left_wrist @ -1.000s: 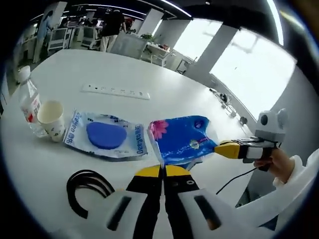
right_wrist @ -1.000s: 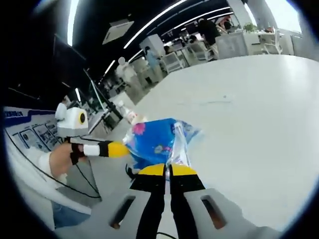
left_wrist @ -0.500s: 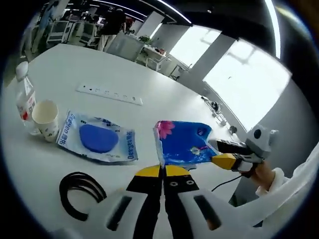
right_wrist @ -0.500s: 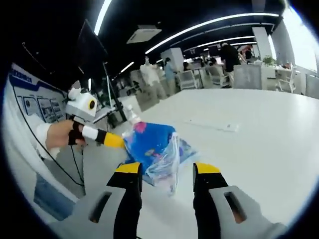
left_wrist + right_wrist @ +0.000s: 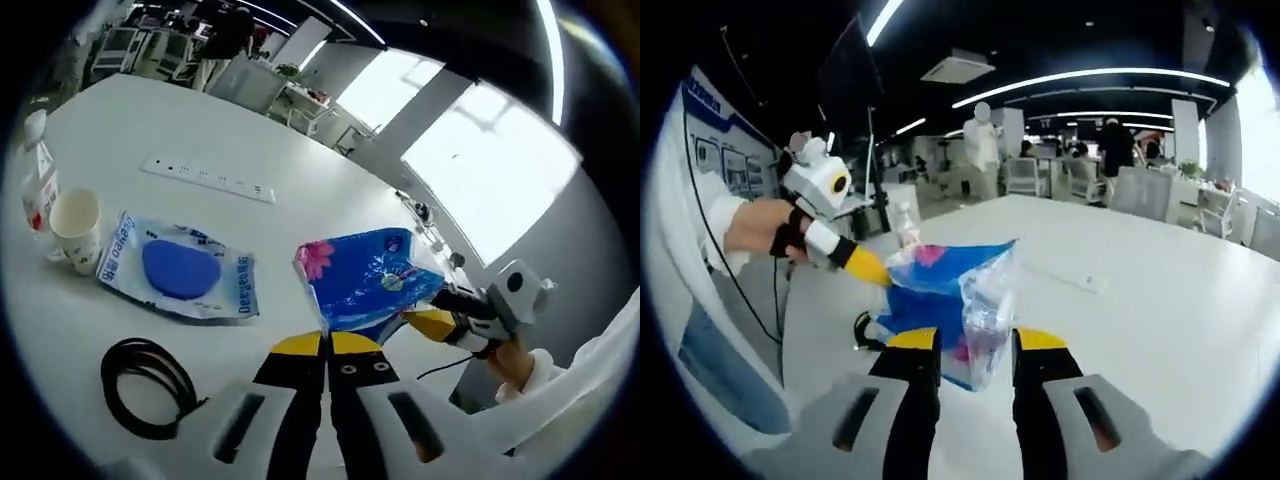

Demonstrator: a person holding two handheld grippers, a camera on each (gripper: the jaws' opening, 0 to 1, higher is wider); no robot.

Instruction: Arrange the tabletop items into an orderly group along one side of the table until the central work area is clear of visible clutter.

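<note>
Left gripper [image 5: 325,345]: jaws pressed together at lower centre of the left gripper view, pinching the near edge of the blue packet; seen in the right gripper view [image 5: 877,275] at centre left, its yellow tip on the packet's far corner, a hand [image 5: 762,226] around its handle.
Right gripper [image 5: 964,340]: jaws spread at lower centre of the right gripper view, the packet's clear crinkled end between them; whether they touch it cannot be told. In the left gripper view [image 5: 425,318] it comes in from the right at the packet's lower right corner.
Blue packet [image 5: 365,279]: centre of the left gripper view, tilted, floral print at its upper left; centre of the right gripper view [image 5: 930,295].
White table [image 5: 200,130]: large, round-edged.
Clear pouch with blue pad [image 5: 178,277]: flat on the table, left of centre.
Paper cup [image 5: 76,228]: upright, far left, just beside the pouch.
Water bottle [image 5: 36,180]: behind the cup, at the left edge.
Black cable coil [image 5: 148,385]: lower left, on the table.
Power strip [image 5: 207,178]: upper left of centre, well apart from the rest.
</note>
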